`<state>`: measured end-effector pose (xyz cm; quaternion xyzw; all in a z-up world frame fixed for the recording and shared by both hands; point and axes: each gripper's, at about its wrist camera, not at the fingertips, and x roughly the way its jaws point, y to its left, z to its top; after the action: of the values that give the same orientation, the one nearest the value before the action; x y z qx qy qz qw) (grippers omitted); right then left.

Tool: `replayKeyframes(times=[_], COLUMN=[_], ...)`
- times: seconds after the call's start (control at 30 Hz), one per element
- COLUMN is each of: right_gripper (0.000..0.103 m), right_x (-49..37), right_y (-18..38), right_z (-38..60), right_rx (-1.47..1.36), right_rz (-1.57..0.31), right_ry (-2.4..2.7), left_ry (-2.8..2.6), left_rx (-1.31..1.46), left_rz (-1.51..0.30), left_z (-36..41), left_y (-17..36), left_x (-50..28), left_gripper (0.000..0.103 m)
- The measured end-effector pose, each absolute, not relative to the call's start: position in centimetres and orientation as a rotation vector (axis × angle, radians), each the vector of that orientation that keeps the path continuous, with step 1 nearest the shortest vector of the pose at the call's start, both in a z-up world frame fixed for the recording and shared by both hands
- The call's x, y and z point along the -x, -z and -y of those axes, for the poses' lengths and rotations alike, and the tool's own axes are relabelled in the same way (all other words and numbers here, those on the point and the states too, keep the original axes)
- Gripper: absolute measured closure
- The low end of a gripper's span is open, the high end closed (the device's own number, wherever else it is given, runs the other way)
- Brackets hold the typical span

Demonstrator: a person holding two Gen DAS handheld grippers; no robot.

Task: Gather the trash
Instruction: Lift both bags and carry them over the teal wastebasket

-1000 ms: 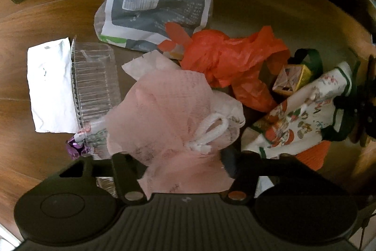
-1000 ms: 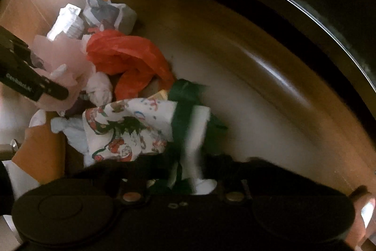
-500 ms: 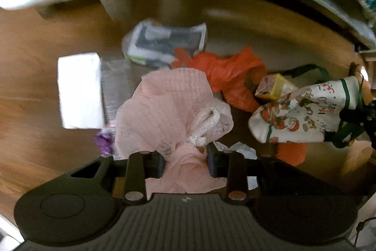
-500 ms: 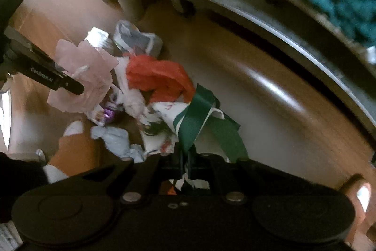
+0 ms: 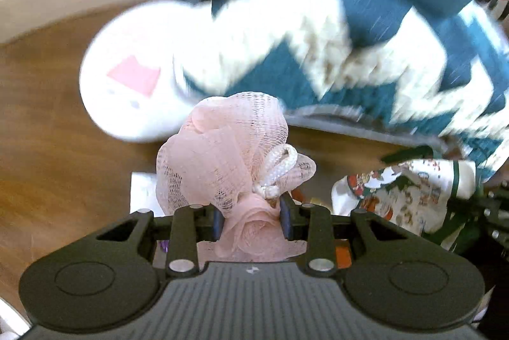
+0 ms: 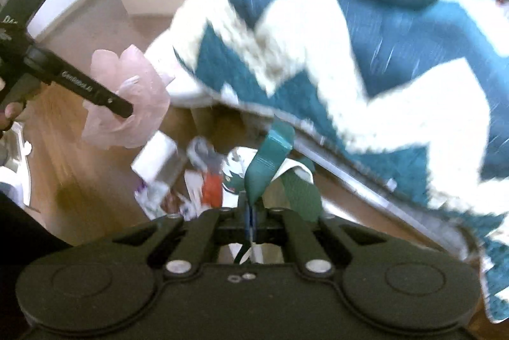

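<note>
1. Left wrist view: since the earlier frame a second back, the view has lifted off the floor pile; the pile's orange plastic and grey mailer are now out of sight, and a white round stool (image 5: 127, 75) and a teal and cream blanket (image 5: 366, 31) fill the blurred top half. The left gripper (image 5: 251, 223) has just been closing and now clamps the pink mesh sponge (image 5: 222, 149) at its gathered base, with the white cord loop (image 5: 280, 165) just above the right pad. The sponge hangs in the air above the wood floor (image 5: 57, 165).

2. Same view, at right: the Christmas-print gift bag (image 5: 404, 196) hangs lifted beside the sponge, apart from it.

3. Right wrist view: the right gripper (image 6: 249, 225) has just been closing and is pinched tight on the green ribbon handle (image 6: 267, 161) of the gift bag, which dangles below, mostly hidden. The remaining trash (image 6: 178, 177), white paper and orange scraps, lies on the floor underneath.

4. Risk, as a judgement: the ribbon is thin and slick, so a swing could slide it out of the pinch and drop the bag. The sponge is soft mesh held by one fold; a snag on the blanket edge could pull it free.

5. Writing: white lettering runs along the left gripper's black finger (image 6: 92, 88) in the right view, too blurred to read. The stool carries a pink patch, with no legible text.
</note>
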<state>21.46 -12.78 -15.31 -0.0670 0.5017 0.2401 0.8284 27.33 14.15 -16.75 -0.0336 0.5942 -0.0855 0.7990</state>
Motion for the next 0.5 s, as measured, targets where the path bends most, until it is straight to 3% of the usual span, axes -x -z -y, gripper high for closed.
replayKeyframes(times=[0.5], right_gripper=[0.101], right_x=[-16.4], right_y=[-4.3], right_z=[15.8], right_rx=[0.259], right_rz=[-0.609], right_ry=[-0.465], left_ry=[0.206], left_rx=[0.053], left_rz=[-0.926], left_z=[-9.4], left_y=[-4.1], left_x=[-21.5], left_gripper=[0.070])
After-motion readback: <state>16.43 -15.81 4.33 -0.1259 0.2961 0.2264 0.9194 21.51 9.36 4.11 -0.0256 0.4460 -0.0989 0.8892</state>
